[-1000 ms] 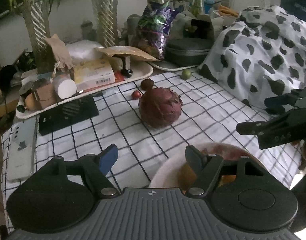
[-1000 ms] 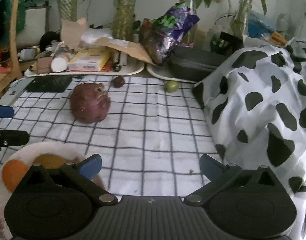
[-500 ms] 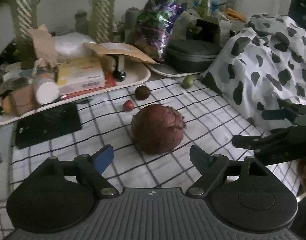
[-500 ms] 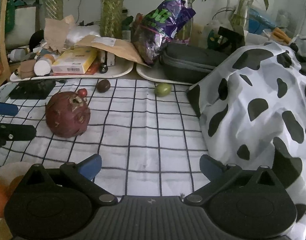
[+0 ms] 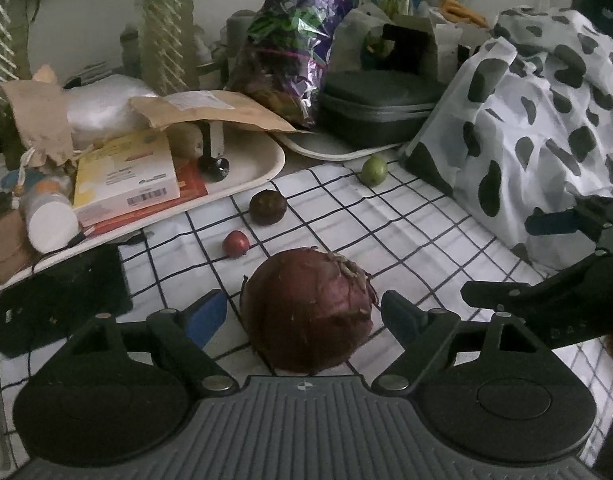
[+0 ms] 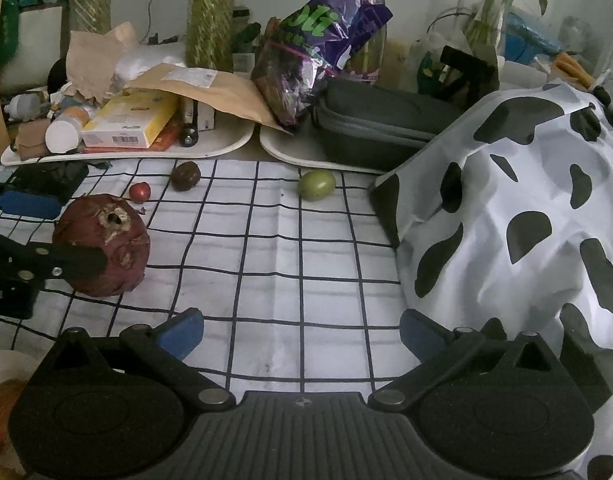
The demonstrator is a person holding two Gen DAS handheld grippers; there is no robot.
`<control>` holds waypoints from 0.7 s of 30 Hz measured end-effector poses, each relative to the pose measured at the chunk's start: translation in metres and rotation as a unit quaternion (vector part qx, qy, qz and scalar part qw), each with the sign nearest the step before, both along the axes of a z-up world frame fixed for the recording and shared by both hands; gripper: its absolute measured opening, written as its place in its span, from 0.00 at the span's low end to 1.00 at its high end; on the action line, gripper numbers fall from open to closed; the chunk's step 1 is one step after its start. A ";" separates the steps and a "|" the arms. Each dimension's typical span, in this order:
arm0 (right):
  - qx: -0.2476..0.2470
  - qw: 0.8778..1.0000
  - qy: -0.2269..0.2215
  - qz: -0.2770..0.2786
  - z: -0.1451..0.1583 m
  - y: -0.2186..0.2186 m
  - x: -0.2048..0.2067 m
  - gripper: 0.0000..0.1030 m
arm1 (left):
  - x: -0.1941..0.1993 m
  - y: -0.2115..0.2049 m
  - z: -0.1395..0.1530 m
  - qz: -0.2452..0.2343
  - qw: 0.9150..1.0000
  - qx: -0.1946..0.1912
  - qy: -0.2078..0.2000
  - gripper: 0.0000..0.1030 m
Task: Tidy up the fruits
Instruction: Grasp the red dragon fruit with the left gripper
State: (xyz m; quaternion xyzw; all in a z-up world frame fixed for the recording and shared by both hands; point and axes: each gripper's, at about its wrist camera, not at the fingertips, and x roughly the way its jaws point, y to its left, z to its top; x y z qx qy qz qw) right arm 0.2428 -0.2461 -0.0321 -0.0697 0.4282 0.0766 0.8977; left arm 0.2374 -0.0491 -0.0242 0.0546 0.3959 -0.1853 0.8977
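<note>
Left wrist view: the left gripper [image 5: 304, 312] sits low over a checked tablecloth [image 5: 406, 240], its blue-padded fingers [image 5: 206, 316] spread wide on either side of a large dark red round fruit [image 5: 308, 312]. The jaws have just been opening, and the fruit lies between them, with a sliver of cloth visible on each side, so the pads do not press on it. Just beyond it lie a small red fruit [image 5: 235, 244] and a dark brown round fruit [image 5: 267, 208], close together, and farther back a green fruit [image 5: 373, 171] rests near the cloth's far edge, beside a cow-print cover [image 5: 546, 120]. A white tray [image 5: 266, 164] at the back left carries a yellow box [image 5: 126, 176], a brown envelope [image 5: 210, 110] and other clutter; a dark zip case [image 5: 382, 108] and a purple foil bag [image 5: 294, 40] stand behind.

Right wrist view: the right gripper [image 6: 300, 334] hovers over bare cloth in front of the cow-print cover, its fingers set wide apart with nothing between them. From this side the big red fruit sits at the left with the left gripper's black finger crossing in front of it. At the lower left corner, a pale plate rim [image 6: 2, 364] with something orange on it just shows.
</note>
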 end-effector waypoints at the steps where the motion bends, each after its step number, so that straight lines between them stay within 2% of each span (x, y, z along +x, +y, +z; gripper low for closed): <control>1: 0.001 1.000 0.000 0.000 0.000 0.000 0.001 1.00 | 0.002 0.000 -0.002 0.000 1.000 0.002 -0.001 0.82; 15: -0.007 1.000 0.002 0.008 -0.004 0.003 0.012 1.00 | 0.020 -0.008 -0.012 -0.023 1.000 -0.003 0.004 0.82; 21: -0.007 1.000 0.003 0.004 -0.005 0.001 0.013 1.00 | 0.028 -0.003 -0.018 -0.017 0.999 -0.024 0.021 0.82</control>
